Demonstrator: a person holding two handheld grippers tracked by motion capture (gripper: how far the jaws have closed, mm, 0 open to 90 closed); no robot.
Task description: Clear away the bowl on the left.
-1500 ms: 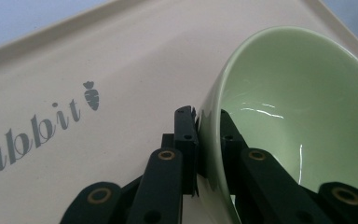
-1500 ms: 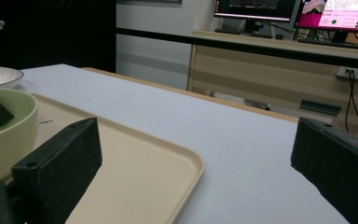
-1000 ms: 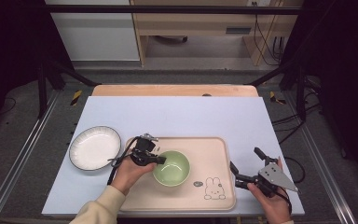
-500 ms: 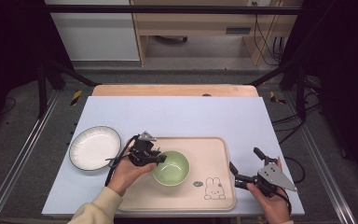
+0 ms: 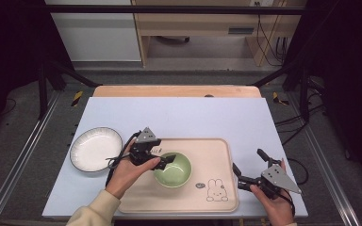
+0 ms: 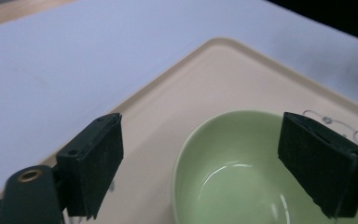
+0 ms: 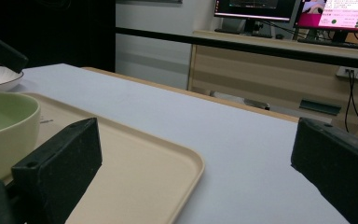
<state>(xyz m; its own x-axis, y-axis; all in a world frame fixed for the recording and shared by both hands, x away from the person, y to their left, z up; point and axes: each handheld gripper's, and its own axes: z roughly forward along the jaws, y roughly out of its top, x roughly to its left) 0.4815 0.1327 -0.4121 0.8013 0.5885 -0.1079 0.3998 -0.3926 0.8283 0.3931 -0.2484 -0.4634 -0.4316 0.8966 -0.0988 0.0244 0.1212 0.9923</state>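
bowl: green bowl (image 5: 172, 169) sits upright and empty on the beige tray (image 5: 217, 155), left of the tray's middle, near the rabbit print (image 5: 215, 189).
left hand-held gripper: left hand-held gripper (image 5: 166, 160) hangs over the bowl's near-left rim, jaws have just been opening and now stand wide. In the left gripper view the rim of the bowl (image 6: 233, 168) lies below and between the pads, pads off it, nothing held.
right hand-held gripper: right hand-held gripper (image 5: 238, 175) waits off the tray's right edge over the desk (image 5: 179, 113), jaws spread wide, empty.
handling: looks like glazed ceramic or melamine; likely stiff, smooth, slippery, light to medium weight, may chip if dropped.
grip spot: best pinched at the rim, one pad inside the wall, one outside; thick rounded lip may slide under a weak squeeze.
nearby: white plate (image 5: 96, 149) left of the tray, well apart from the bowl.
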